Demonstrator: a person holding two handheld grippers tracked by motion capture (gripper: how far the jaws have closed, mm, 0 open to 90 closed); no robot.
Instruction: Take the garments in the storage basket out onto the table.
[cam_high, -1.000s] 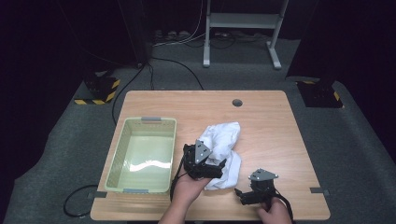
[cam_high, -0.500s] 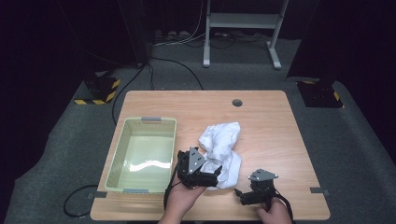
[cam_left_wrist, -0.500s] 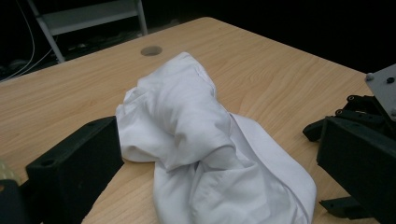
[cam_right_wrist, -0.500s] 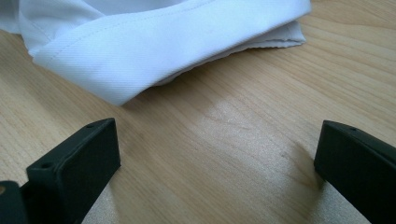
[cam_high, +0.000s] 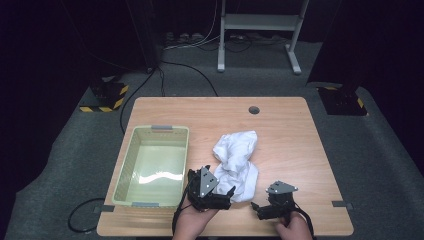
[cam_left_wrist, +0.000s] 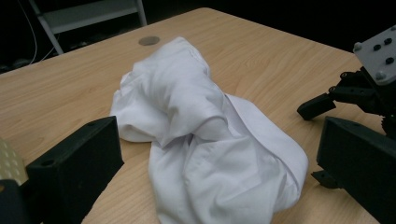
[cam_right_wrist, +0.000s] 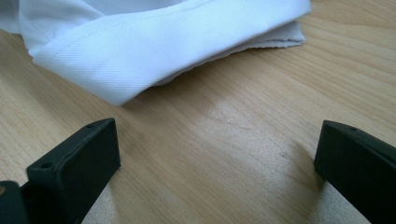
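- Your left gripper (cam_high: 223, 194) sits at the near end of the white cloth (cam_high: 236, 164), jaws spread wide w/ nothing between them yet. In the left gripper view the cloth (cam_left_wrist: 205, 140) is straight ahead, bunched up between the two jaw lines, so a short push fwd looks like enough to get fabric inside.
- Your right gripper (cam_high: 259, 210) is also spread, holding nothing, low over the table (cam_high: 290, 130). In its own view the folded hem of the cloth (cam_right_wrist: 154, 51) lies just ahead and a bit to its left, bare wood between the jaws. Apart from the cloth, not touching.
- Why it's set up like this, imo: both grippers come in from the near edge so each can take a separate bit of the same end. Left is lined up on the thick crumpled part, right on the flat hem corner.
- Cloth is a twisted heap, lying mid-table, just right of your left gripper's far side and well apart from nothing much else except the green bin (cam_high: 155, 165), which is off to the left gripper's left, empty as far as I can see.
- Guessing the bin's where the cloth ends up, but the grab isn't done yet.
- Watch the right one: the hem is thin and flat on the wood, so go low or you'll pinch air.
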